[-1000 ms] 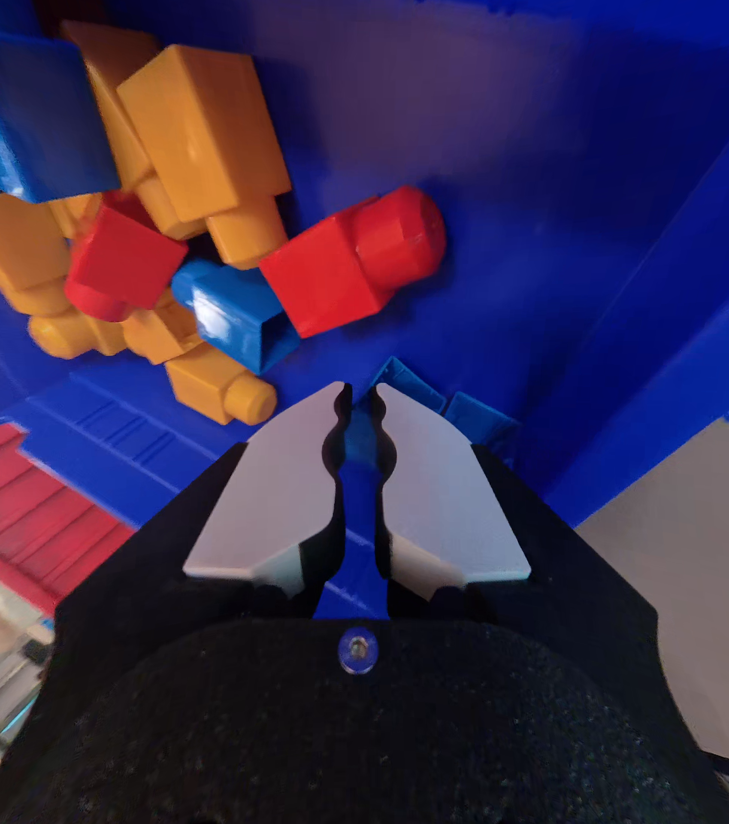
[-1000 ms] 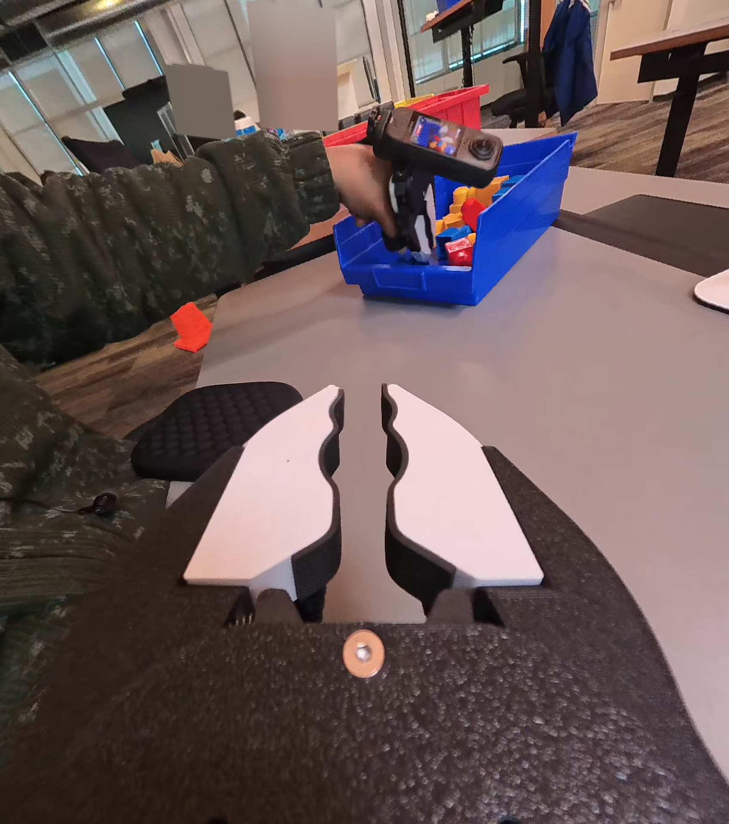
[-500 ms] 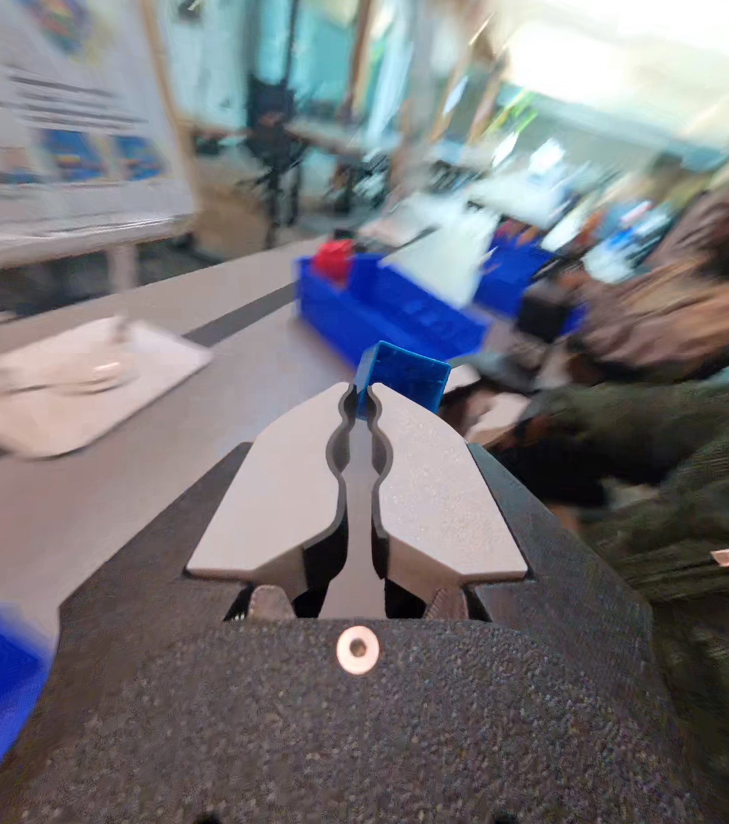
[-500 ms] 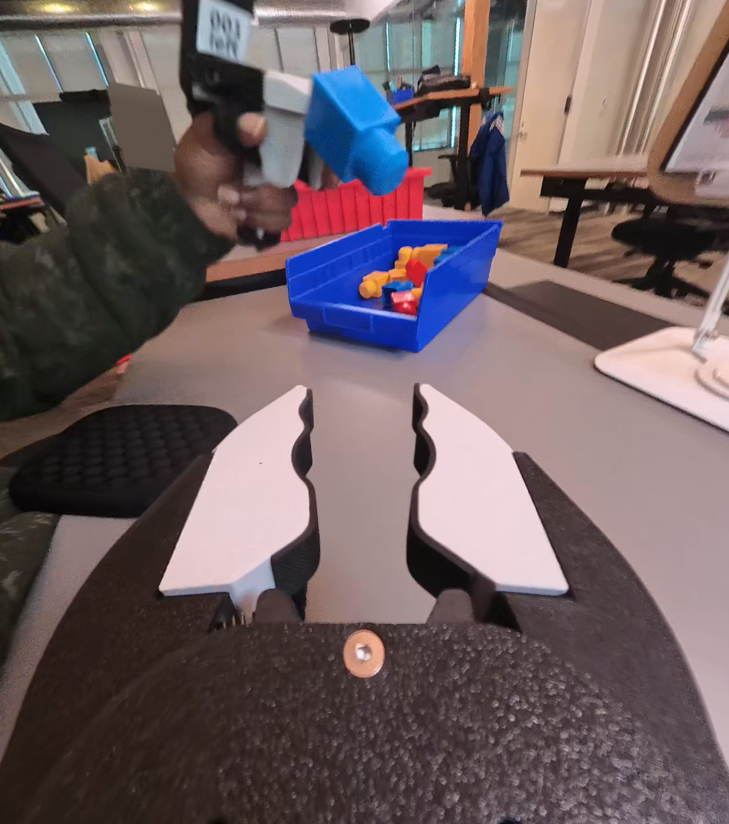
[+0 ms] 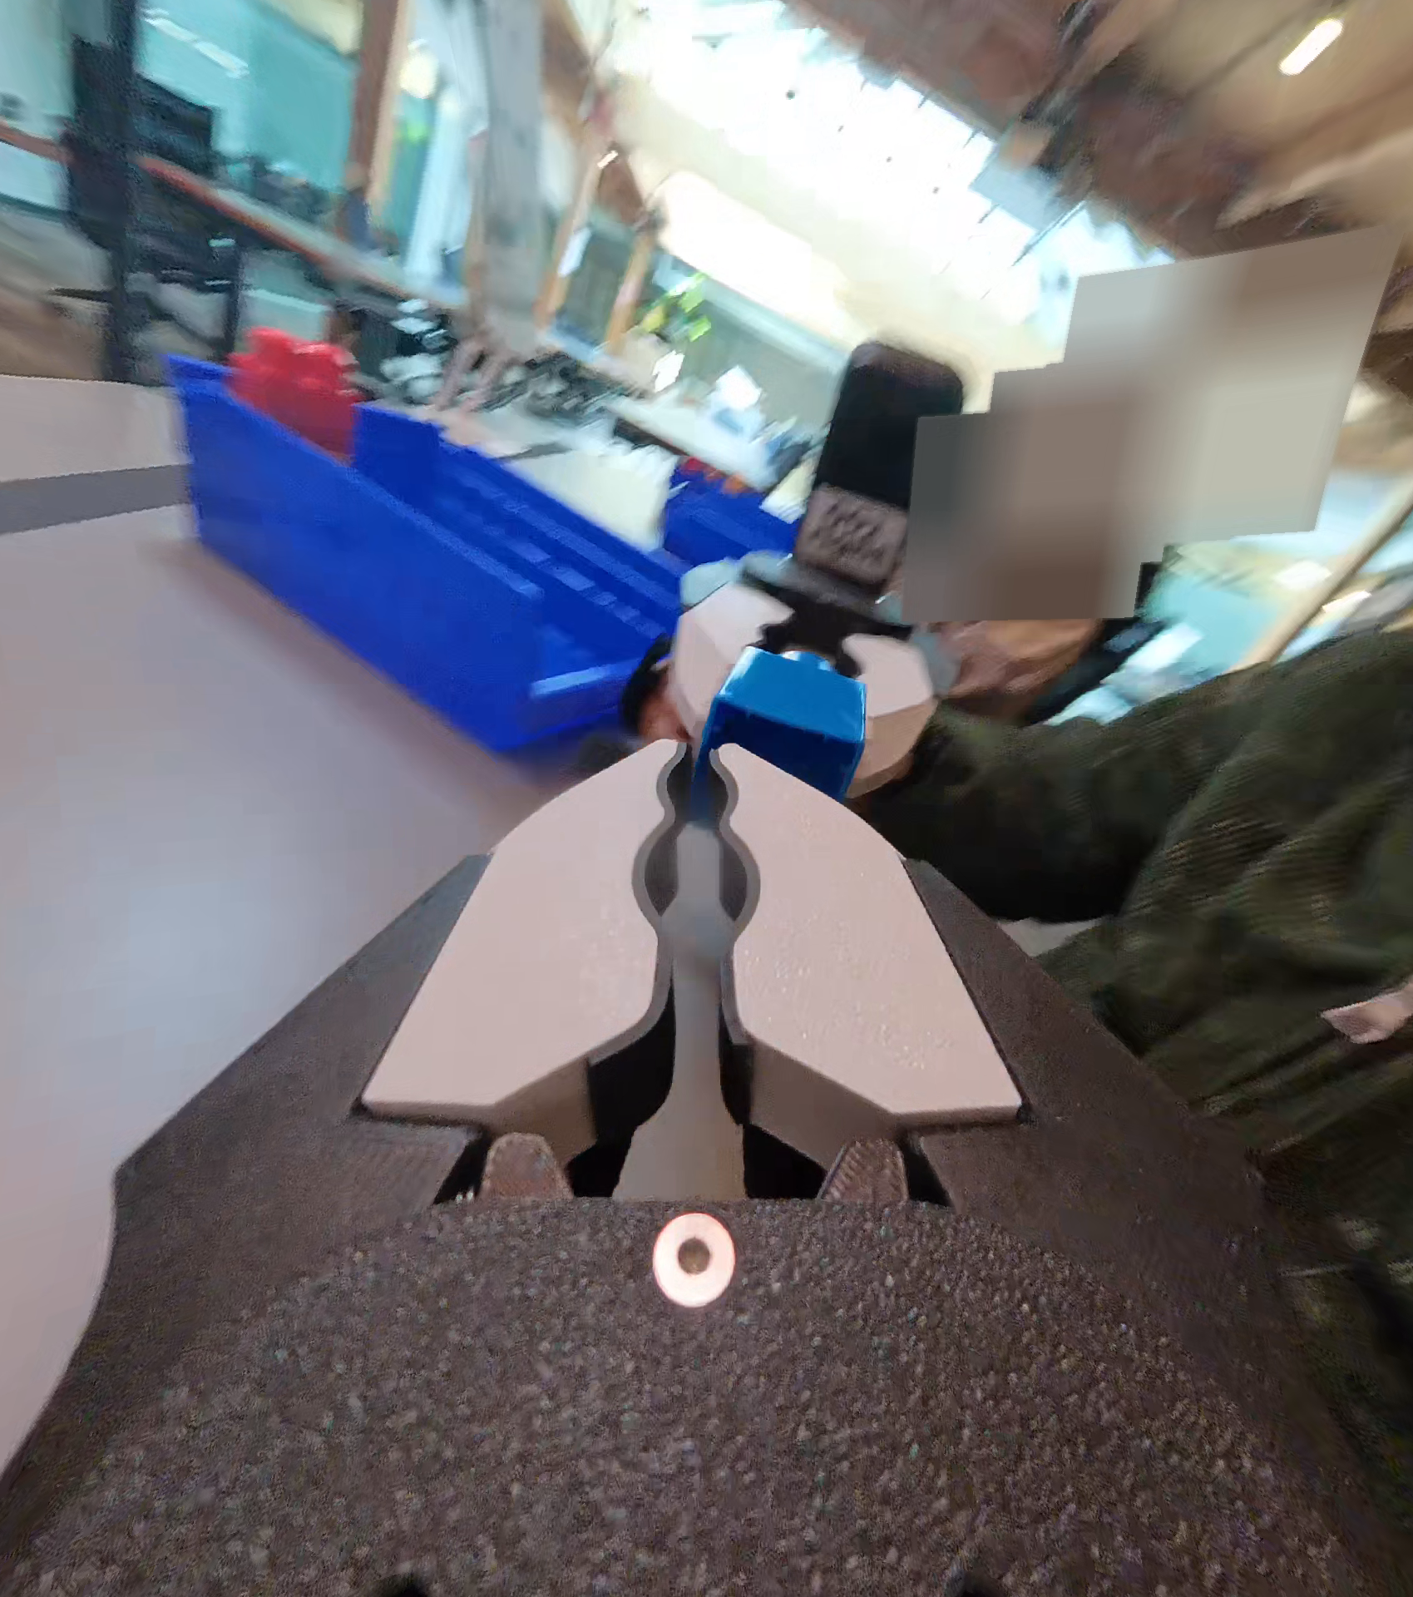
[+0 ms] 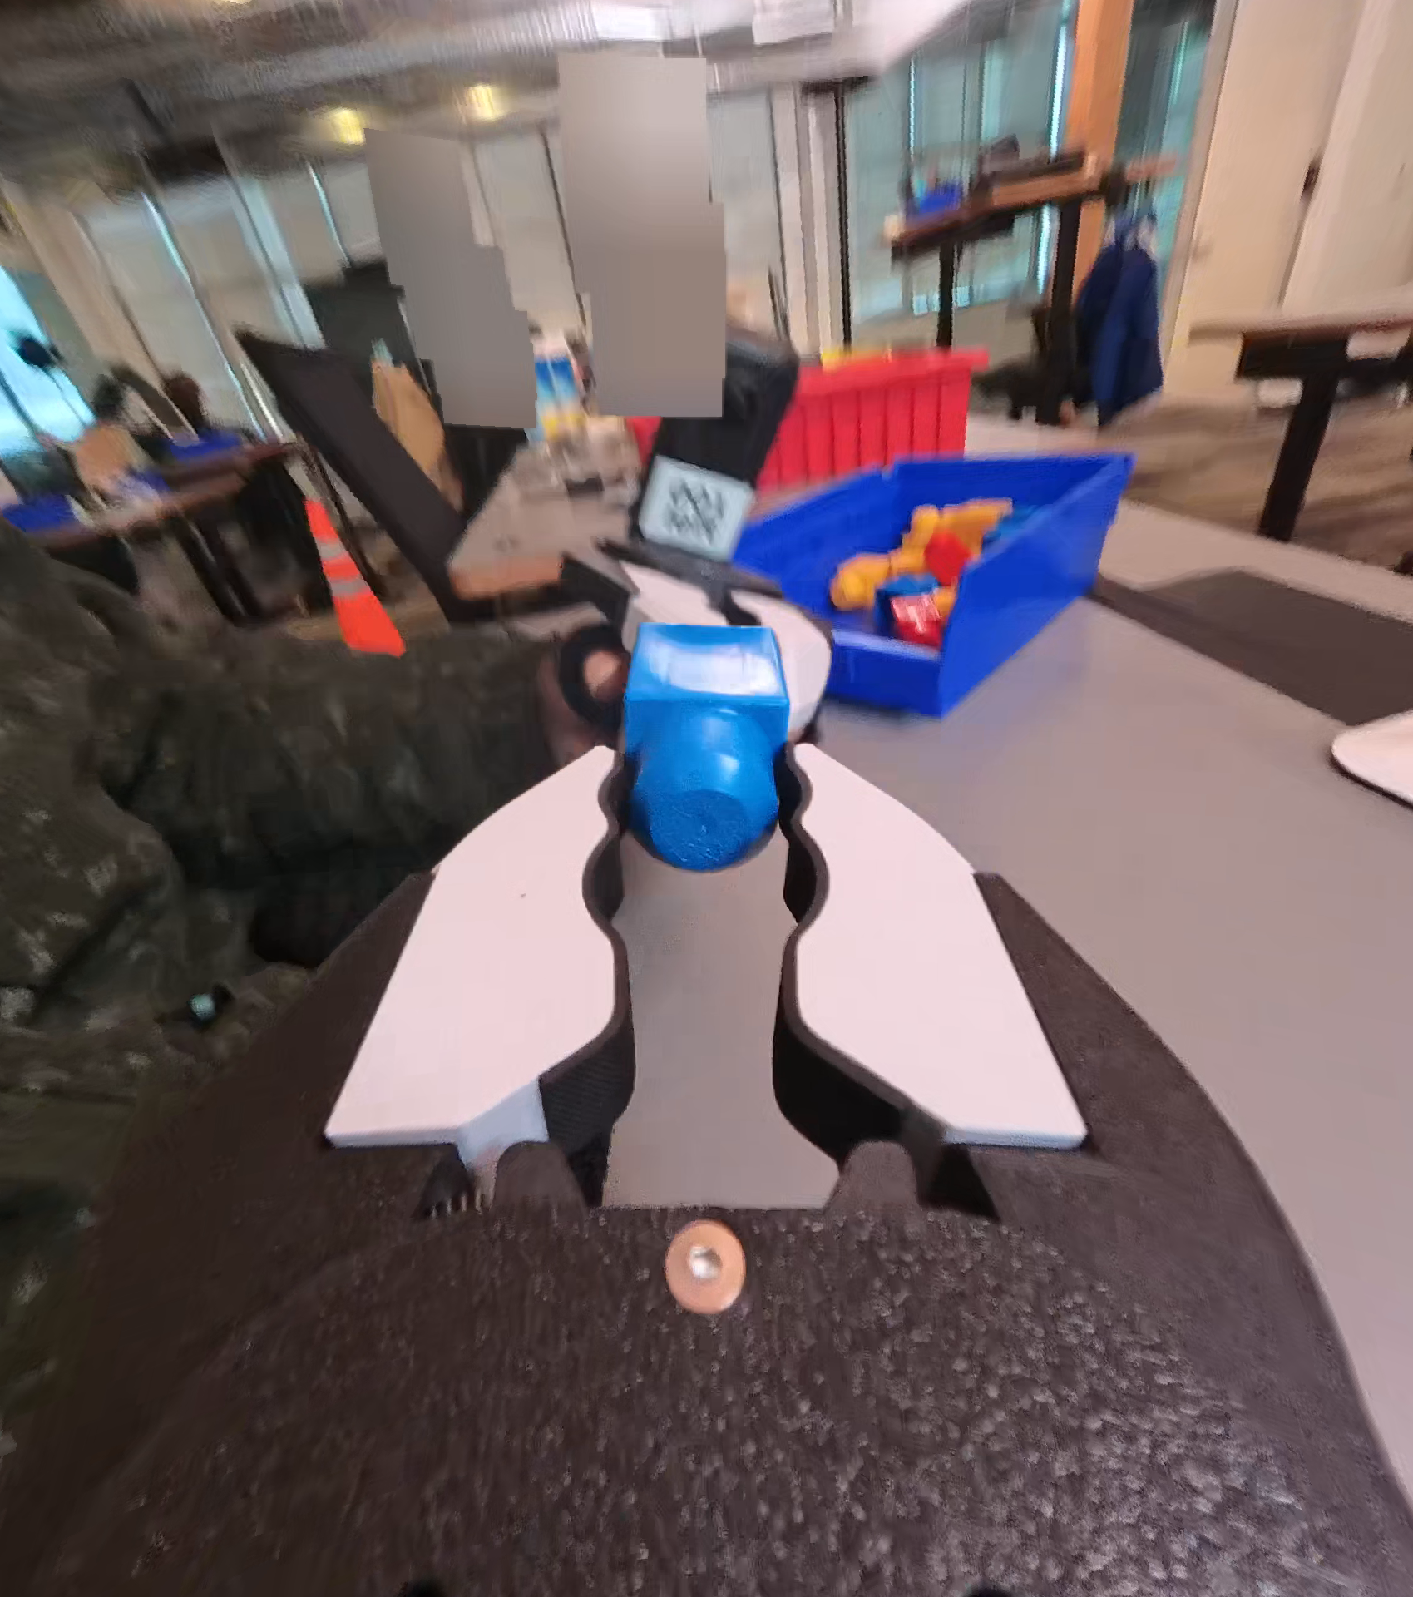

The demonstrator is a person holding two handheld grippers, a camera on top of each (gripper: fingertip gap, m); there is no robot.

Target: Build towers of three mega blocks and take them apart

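Early stage: left gripper [image 5: 696, 765] clamping one blue block [image 5: 789, 724], right gripper [image 6: 701, 760] spread around its stud, no tower yet.

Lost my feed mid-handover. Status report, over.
Left gripper shut on blue mega block, held in the air. Right gripper open, fingers flanking the block's stud. Blue bin beyond; nothing in the way.

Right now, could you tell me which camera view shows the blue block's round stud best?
The right wrist view: the blue block points its stud straight at the camera, between the open right tongs. The left wrist view shows only its boxy body, pinched by the left tongs.
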